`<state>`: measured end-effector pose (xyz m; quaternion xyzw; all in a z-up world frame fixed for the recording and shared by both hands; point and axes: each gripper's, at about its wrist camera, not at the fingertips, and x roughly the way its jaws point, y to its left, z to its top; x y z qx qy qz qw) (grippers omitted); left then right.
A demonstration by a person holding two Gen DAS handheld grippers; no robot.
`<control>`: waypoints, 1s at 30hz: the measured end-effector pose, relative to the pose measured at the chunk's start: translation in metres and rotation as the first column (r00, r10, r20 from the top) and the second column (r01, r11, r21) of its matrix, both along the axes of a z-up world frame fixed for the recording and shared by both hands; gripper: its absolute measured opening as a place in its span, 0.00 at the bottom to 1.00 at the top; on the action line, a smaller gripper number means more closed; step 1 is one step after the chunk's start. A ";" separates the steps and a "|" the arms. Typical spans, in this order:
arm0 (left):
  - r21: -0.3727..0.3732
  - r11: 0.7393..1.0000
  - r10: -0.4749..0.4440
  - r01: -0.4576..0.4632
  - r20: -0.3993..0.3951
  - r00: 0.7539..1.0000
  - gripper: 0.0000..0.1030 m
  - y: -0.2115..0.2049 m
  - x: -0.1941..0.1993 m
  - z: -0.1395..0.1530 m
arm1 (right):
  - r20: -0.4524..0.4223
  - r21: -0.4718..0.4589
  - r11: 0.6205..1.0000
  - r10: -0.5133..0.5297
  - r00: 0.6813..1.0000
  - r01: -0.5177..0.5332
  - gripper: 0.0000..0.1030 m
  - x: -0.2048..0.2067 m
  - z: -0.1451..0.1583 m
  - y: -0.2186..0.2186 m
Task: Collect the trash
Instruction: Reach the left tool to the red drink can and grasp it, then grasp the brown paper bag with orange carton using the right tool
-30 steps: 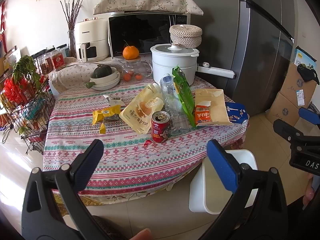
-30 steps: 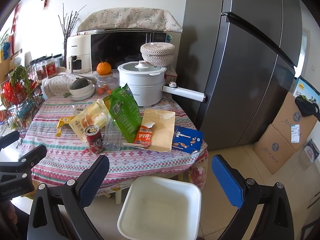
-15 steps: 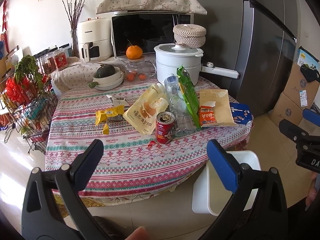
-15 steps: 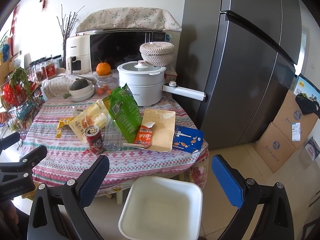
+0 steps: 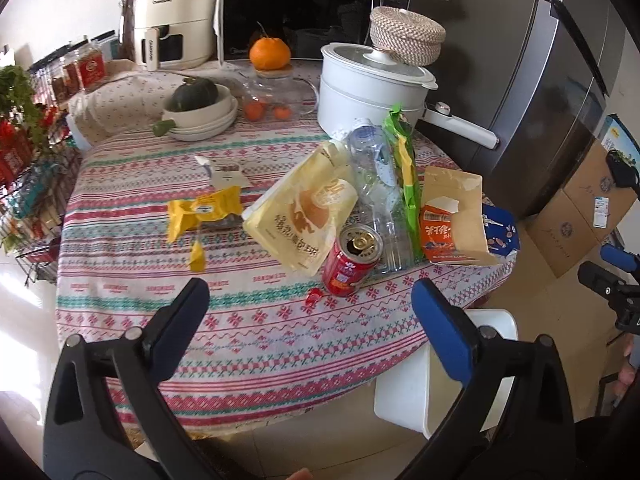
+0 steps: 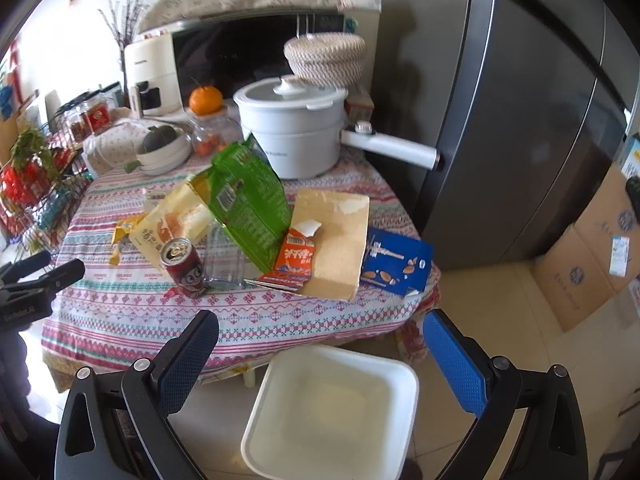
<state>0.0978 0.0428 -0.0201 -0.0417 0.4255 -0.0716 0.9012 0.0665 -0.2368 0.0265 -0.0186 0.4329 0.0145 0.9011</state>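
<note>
The left wrist camera looks forward and down from just before the near edge of the desk point(image 5: 240, 344), close to the red can point(image 5: 352, 258). The right wrist camera sits further right and back, above the white bin point(image 6: 332, 408). Both share the desk, can and bin.

home kitchen | fridge point(image 6: 520, 100) | microwave point(image 5: 296, 12) | cloth-covered table point(image 5: 248, 320)

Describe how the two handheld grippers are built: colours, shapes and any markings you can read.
Both the left gripper and the right gripper have black, triangular cut-out frames with silver screws and two fingers faced with textured blue pads. Seen from the side, the left gripper's body carries white lettering, too small to read fully.
</note>
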 end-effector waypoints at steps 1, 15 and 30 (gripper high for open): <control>-0.014 1.000 -0.021 0.021 -0.008 1.000 0.92 -0.003 0.007 -0.008 | -0.011 0.018 1.000 -0.010 1.000 0.010 1.00 0.008 -0.003 -0.003; 0.010 0.987 -0.157 0.159 -0.113 0.981 0.60 -0.066 0.079 -0.077 | -0.178 0.137 0.978 -0.129 0.976 0.155 1.00 0.062 -0.058 -0.060; 0.036 0.992 -0.117 0.121 -0.089 0.989 0.54 -0.066 0.077 -0.067 | -0.254 0.240 0.951 -0.134 0.958 0.196 1.00 0.080 -0.074 -0.074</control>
